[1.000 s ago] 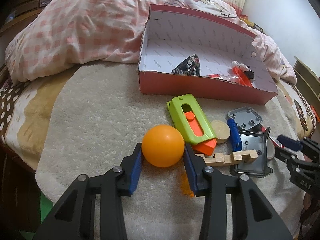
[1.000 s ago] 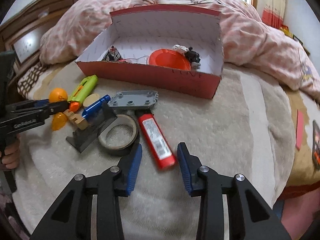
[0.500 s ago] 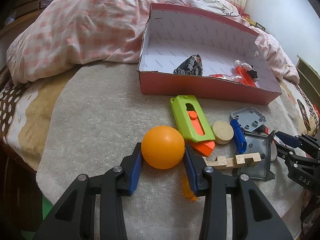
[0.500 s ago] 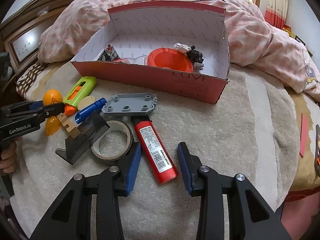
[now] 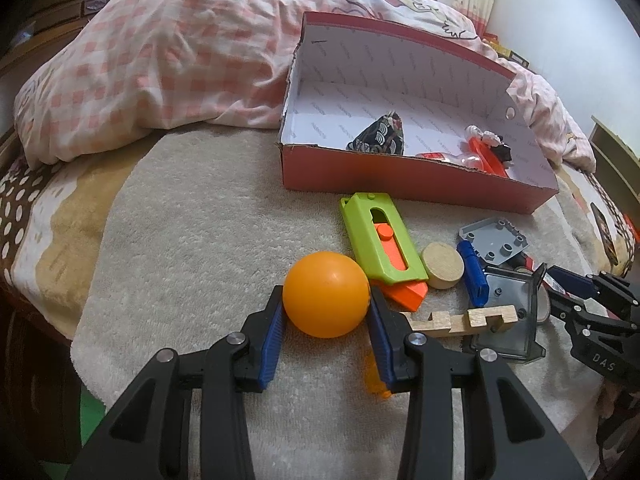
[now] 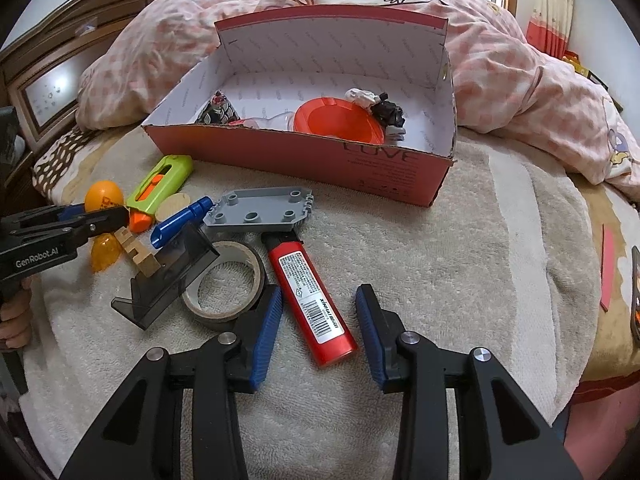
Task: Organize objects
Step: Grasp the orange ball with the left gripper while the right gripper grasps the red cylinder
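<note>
Two tongs over beige towel (image 6: 460, 264) on bed, left tongs (image 5: 326, 308) clamping orange ball (image 5: 326, 294), right tongs (image 6: 318, 312) agape astride red tube (image 6: 310, 300)

In the left wrist view, lower centre, the translucent orange piece (image 5: 375, 376) is mostly hidden behind the left gripper's right finger (image 5: 382, 344).

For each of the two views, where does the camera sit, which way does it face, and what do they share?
Left wrist: on the left hand-held gripper, facing the red cardboard box; its fingers pinch the orange plastic ball.
Right wrist: on the right hand-held gripper, facing the same box from the other side; open fingers straddle the red cylindrical tube; the person's fingers show at left.
Shared: box, ball, green-and-orange utility knife, and each view catches the other gripper.
</note>
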Demonstrator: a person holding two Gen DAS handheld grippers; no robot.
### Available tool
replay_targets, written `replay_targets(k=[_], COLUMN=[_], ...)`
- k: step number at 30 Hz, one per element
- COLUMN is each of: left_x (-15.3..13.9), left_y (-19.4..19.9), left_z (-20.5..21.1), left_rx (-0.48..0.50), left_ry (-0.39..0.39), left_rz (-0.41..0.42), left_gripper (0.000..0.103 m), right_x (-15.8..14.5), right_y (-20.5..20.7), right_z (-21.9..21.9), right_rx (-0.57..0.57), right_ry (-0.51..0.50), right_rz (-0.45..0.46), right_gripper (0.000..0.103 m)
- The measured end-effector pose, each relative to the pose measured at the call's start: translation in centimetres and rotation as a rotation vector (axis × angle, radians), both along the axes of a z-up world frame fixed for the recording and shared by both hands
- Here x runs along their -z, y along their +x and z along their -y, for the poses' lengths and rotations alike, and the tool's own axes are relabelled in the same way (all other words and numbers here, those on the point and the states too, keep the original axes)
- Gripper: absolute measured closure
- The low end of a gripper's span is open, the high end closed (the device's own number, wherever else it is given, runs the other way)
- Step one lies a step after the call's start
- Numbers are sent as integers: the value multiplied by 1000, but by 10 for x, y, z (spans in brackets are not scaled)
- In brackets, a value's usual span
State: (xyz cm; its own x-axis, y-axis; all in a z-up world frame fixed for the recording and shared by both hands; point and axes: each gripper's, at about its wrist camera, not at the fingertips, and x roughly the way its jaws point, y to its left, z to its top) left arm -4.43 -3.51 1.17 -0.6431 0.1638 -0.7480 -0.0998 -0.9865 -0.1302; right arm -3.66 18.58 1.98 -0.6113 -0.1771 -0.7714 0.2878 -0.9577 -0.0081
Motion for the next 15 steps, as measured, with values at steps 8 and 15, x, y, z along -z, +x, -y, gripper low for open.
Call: replay_targets(k=[8, 15], left_x=[-13, -22], left_y=[11, 17], left_z=[-3, -7], left_rx=[8, 29], left_ry=[-18, -20], left_rz=[-63, -80], left_gripper=[65, 65], right_x=[-2, -6], right_y=[4, 13], right_z=[3, -8], right_rx=[8, 32], right_ry=[26, -39], right_rz=[-18, -13], right_gripper=[78, 82])
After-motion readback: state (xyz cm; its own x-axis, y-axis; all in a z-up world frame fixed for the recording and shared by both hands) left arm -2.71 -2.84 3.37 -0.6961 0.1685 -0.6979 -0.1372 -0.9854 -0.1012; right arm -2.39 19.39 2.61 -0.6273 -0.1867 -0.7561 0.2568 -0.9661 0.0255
